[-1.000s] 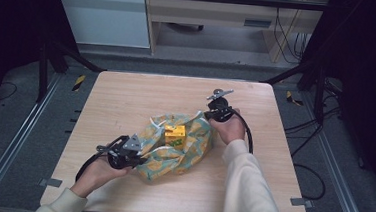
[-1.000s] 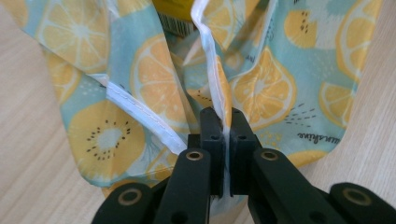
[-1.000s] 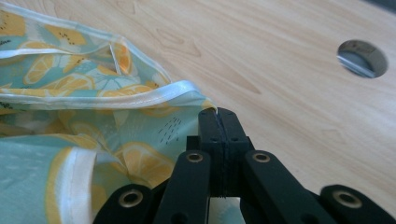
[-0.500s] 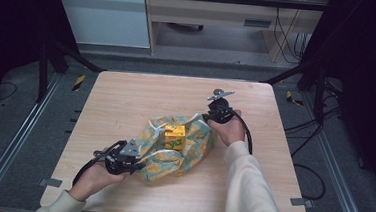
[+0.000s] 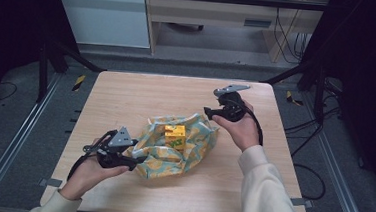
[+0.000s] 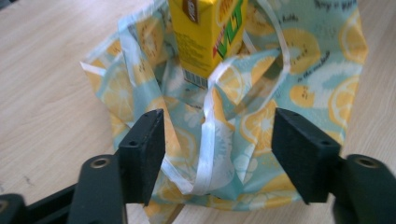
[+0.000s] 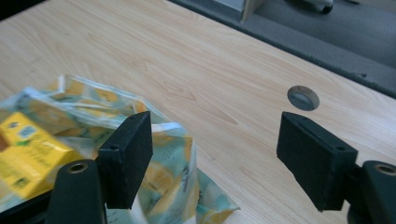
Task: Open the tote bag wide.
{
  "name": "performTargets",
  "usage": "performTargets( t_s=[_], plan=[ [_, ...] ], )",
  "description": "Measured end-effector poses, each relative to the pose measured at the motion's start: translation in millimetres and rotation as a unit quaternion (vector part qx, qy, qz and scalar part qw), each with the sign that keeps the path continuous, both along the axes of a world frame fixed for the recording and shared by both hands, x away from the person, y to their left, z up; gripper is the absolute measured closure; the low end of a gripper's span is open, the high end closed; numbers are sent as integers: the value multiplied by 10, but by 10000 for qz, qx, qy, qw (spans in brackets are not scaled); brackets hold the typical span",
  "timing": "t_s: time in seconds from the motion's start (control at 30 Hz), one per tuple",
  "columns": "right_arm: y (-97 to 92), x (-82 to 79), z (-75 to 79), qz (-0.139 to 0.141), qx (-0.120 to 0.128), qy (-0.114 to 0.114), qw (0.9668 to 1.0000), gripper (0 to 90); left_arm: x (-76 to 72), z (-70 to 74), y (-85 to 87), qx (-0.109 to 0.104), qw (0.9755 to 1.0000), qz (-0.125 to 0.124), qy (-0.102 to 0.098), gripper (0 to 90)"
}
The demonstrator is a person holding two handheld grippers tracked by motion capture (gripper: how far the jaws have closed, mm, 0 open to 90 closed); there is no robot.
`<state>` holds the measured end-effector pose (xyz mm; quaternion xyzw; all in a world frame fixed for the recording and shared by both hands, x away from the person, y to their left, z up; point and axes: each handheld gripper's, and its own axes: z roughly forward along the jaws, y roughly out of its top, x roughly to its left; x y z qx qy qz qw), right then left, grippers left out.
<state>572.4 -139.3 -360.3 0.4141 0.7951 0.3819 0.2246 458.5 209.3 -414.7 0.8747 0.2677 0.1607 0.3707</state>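
Wooden table [image 5: 127,89] | yellow carton [image 5: 174,136] upright in lemon-print bag [image 5: 193,151], long axis vertical

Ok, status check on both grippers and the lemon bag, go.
Left gripper and right gripper open, jaws just opened, nothing gripped. Lemon bag slumped on table, yellow carton inside. Nothing in the way.

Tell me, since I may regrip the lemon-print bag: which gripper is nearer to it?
Left. The left gripper sits at the bag's near-left edge, jaws just opened, a white handle strip between them. The right gripper hangs past its far-right corner, jaws just opened, nothing between them.
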Motion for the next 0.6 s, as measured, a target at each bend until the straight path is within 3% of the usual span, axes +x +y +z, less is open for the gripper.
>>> performTargets(
  t_s=[0.2, 0.37, 0.5, 0.6],
  plan=[
    [19, -258, 43, 185, -54, -62, 9998, 260, 35, 73, -18, -54, 10000, 35, -57, 287],
    [28, -476, -6, 318, 4, -53, 9995, 258, 93, 226, 6, -171, 9994, 170, -251, 286],
    [64, -664, -61, 479, 133, -95, 9987, 251, 244, 297, 17, -160, 9987, 342, -341, 297],
    [127, -799, -94, 599, 190, -95, 9980, 202, 406, 270, 2, -99, 9984, 436, -342, 311]
  ],
)
